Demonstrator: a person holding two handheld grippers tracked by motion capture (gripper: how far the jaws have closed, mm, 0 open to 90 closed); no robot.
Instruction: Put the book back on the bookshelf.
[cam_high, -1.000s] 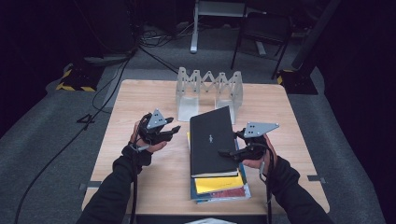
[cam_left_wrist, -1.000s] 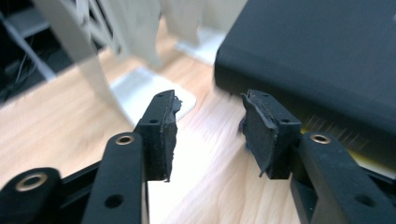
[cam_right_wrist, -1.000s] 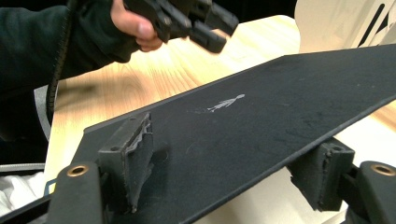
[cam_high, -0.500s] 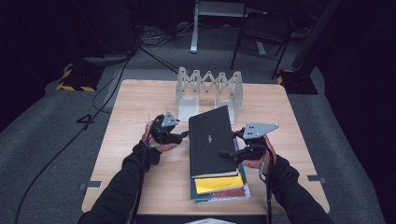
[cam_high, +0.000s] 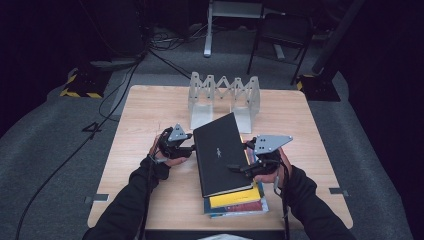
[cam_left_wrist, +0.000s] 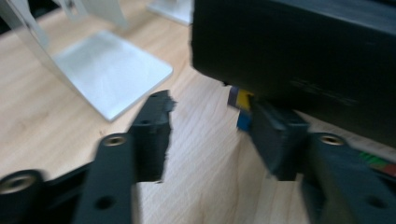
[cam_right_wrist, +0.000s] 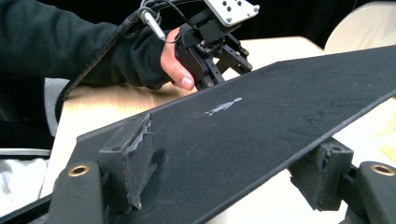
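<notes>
Dim room, grey carpet (cam_high: 45, 130), wooden table (cam_high: 150, 107), dark chair (cam_high: 280, 35) behind

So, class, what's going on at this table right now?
A person holds a gripper in each hand at a wooden table. The right gripper has its jaws on either face of a black book, the top one of a small stack, and tilts it up. The left gripper is open at the book's other edge. A white folding rack stands behind.
</notes>
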